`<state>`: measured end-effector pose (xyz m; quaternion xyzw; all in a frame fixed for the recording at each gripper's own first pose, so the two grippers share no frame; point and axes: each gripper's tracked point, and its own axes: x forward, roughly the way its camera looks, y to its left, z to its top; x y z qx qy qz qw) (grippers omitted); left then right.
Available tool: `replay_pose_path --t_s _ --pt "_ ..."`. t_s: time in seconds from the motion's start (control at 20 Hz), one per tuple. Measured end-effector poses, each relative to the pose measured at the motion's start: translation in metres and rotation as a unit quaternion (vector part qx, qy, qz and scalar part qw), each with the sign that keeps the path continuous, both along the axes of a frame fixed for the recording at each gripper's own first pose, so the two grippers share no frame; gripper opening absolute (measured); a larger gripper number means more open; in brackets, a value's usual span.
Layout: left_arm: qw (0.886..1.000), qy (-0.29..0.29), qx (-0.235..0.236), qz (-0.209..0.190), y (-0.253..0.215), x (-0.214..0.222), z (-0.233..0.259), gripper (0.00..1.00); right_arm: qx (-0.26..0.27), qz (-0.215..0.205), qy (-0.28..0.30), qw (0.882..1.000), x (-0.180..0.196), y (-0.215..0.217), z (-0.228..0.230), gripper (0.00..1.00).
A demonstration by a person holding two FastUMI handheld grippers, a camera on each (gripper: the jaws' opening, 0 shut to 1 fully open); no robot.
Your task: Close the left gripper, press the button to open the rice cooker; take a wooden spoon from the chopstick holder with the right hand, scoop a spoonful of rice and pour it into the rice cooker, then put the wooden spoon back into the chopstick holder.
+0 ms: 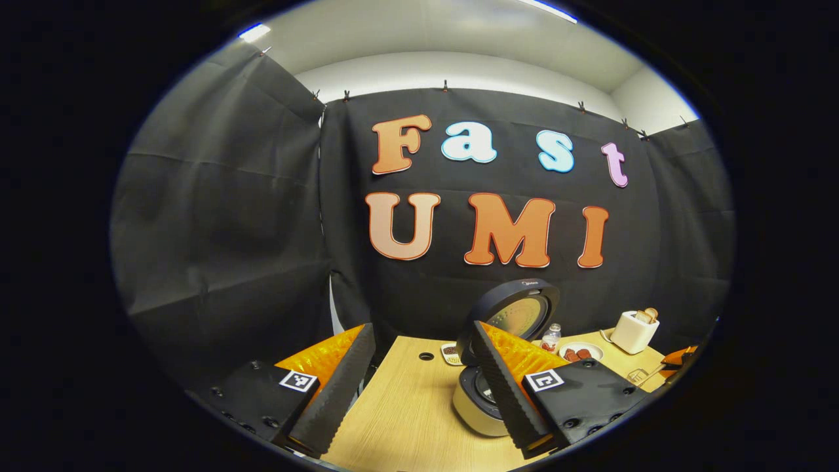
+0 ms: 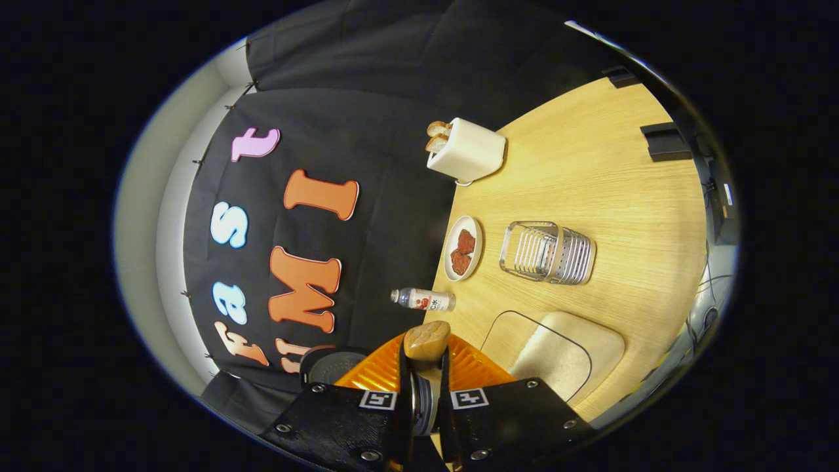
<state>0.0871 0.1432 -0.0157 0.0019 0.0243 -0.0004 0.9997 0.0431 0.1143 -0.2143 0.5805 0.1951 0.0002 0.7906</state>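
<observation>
Left gripper [image 1: 419, 387] spread wide, nothing between its fingers, raised above the near part of the wooden table [image 1: 400, 419]. Landmark: rice cooker [image 1: 482, 393]. It sits on the table just beyond the left gripper's right-hand finger, which covers part of it. Its lid [image 1: 518, 314] is up, inner face toward the camera, pot open.

In the left gripper view, beyond the rice cooker against the black backdrop: a small bottle [image 1: 552, 337], then a white plate [image 1: 580, 352] with reddish pieces, then a white toaster [image 1: 633, 331] with bread sticking out of the top, farthest from the cooker. A small dish [image 1: 450, 354] lies just beside the cooker's lid hinge side.

Right gripper [image 2: 426, 387] is clamped on the wooden spoon [image 2: 426, 341], both fingers pressed against the handle, the spoon's rounded wooden end poking up past the fingertips. The right gripper view is rolled sideways. Rice cooker [image 2: 331, 364] shows partly, dark top edge just beside the gripper's fingers. Spoon bowl contents cannot be made out.

Chopstick holder [image 2: 547, 252], a slotted metal one, lies well apart from the cooker, on the open table, past the plate [image 2: 463, 248]. A rice container [image 2: 557, 354], shallow tray with pale grains, sits near the gripper, between cooker and holder. Bottle [image 2: 424, 299] and toaster [image 2: 465, 152] line the backdrop edge.
</observation>
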Motion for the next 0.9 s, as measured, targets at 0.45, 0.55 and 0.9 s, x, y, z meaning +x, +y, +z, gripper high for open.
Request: replay_pose_path --t_s 0.45,0.55,0.9 --pt "1.000 0.021 0.009 -0.018 -0.015 0.011 -0.016 1.00 0.052 0.012 -0.017 0.998 0.038 0.043 0.063 0.16" --pt "0.999 0.024 0.002 -0.024 -0.021 0.011 -0.017 1.00 0.056 0.022 -0.029 0.998 0.051 0.057 0.080 0.16" --pt "0.999 0.026 0.005 -0.032 -0.021 0.020 -0.017 0.98 0.020 0.066 -0.050 0.996 0.106 0.127 0.118 0.16"
